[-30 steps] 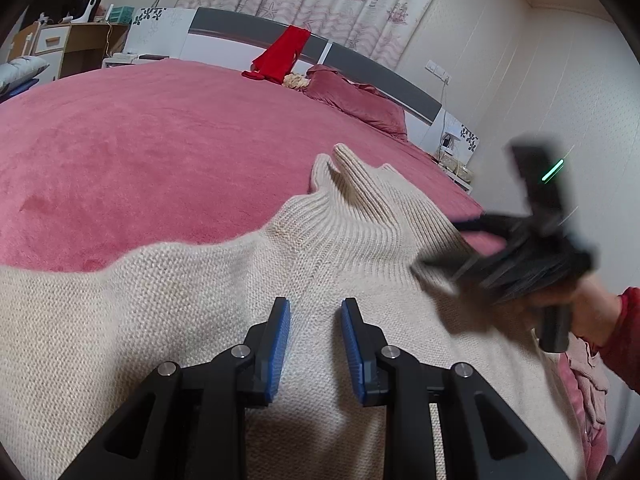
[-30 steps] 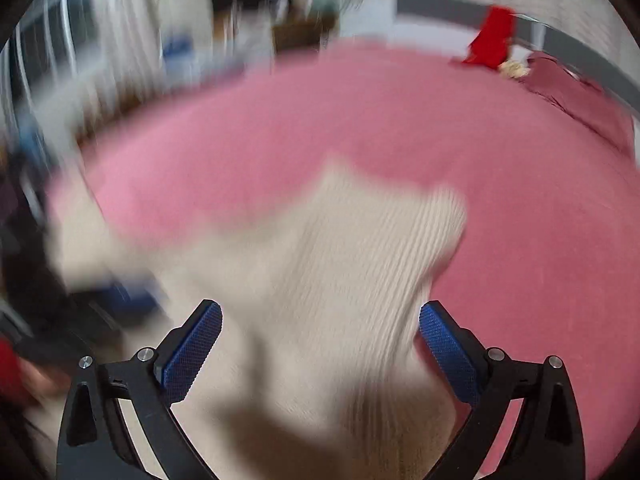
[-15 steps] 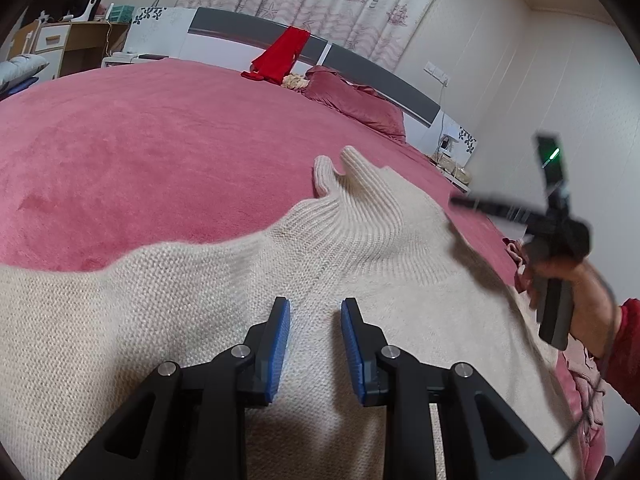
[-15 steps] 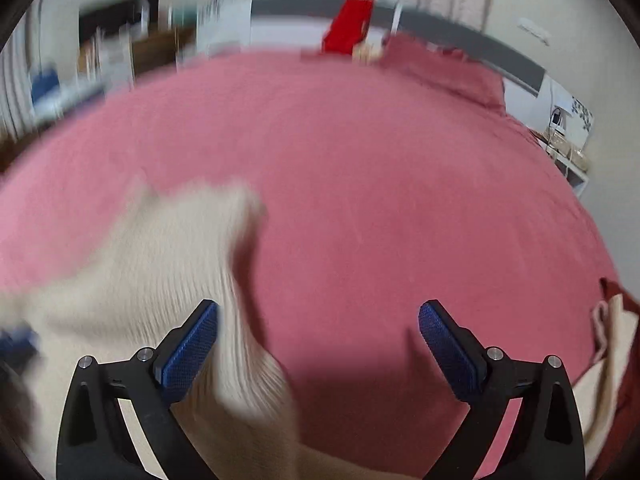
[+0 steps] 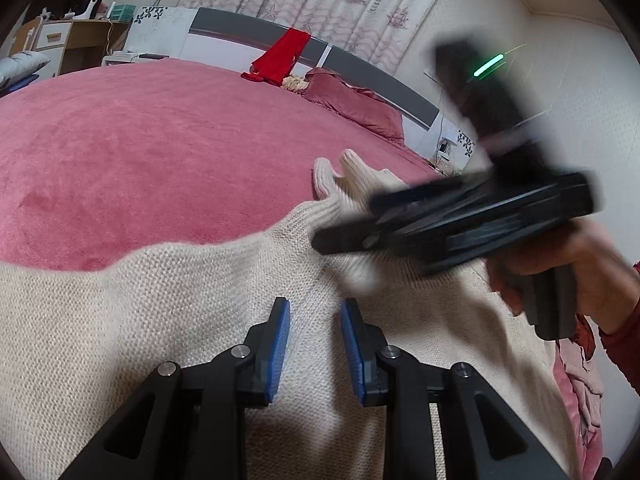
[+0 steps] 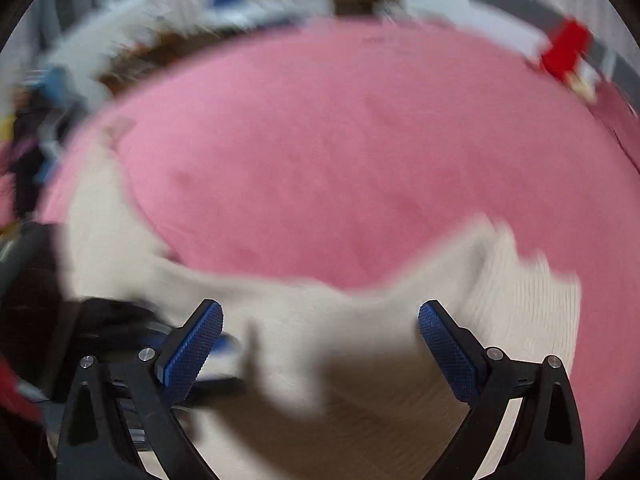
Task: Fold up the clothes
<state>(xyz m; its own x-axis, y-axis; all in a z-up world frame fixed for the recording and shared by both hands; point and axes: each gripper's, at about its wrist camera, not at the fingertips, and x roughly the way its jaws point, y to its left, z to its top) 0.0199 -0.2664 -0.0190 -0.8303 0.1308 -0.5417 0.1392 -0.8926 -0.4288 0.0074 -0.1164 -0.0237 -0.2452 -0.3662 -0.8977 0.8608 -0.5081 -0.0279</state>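
Sweater (image 5: 160, 320) on pink bed (image 5: 140, 140), bedrm.

Right wrist view motion-blurred throughout: cream sweater (image 6: 280, 304) smeared, edges unreadable. Room clutter beyond bed (image 6: 360, 140) indistinct. Right gripper (image 5: 460, 216) blurred in left wrist view, hiding sweater collar. Sweater hem cut off by bottom edge. Red garment (image 5: 282, 58) too far to identify.

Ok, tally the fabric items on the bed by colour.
Cream: 1, the sweater
Red: 1, the cloth over the headboard
Dark pink: 1, the pillow
Total: 3
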